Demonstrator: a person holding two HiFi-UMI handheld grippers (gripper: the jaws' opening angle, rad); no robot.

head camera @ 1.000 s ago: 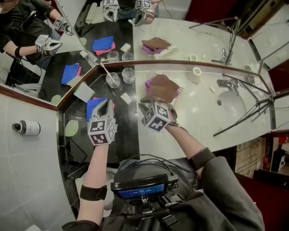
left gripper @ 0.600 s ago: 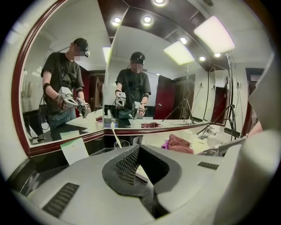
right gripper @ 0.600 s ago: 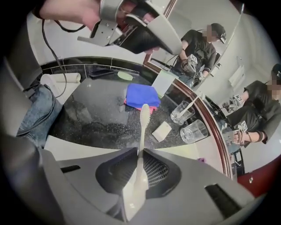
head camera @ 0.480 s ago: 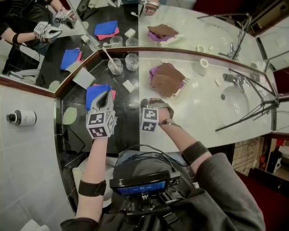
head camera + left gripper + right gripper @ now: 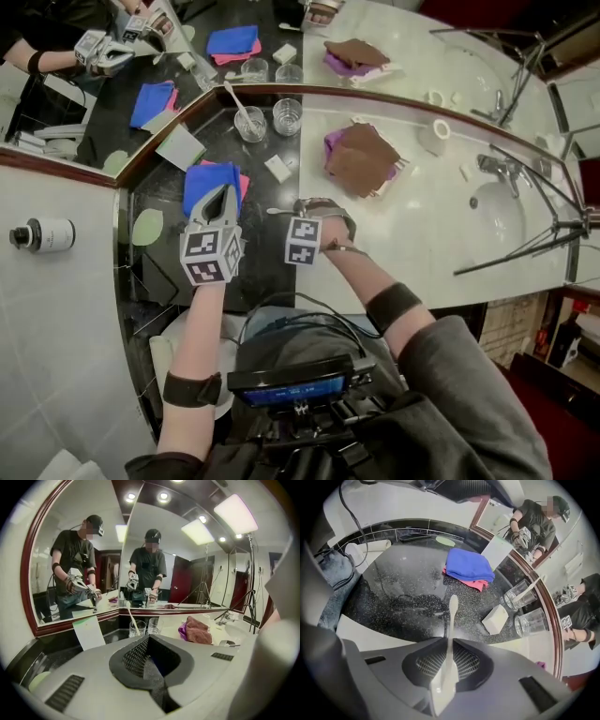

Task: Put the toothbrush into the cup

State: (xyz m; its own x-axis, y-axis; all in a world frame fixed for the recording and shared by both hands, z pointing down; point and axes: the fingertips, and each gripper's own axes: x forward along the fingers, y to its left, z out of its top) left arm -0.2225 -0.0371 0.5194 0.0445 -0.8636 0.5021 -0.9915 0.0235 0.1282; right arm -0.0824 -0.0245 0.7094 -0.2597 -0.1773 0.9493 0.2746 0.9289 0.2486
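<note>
The right gripper (image 5: 449,656) clamps the white toothbrush (image 5: 451,616) by its handle, low over the near black counter. A clean finish likely means tipping it upright and lowering it into the empty cup (image 5: 530,622) by the far mirror. The neighbouring cup (image 5: 518,596) holds another brush, and a white block (image 5: 496,619) lies in between. The left gripper (image 5: 150,663), closed on nothing, hangs over the blue cloth (image 5: 214,176).
</note>
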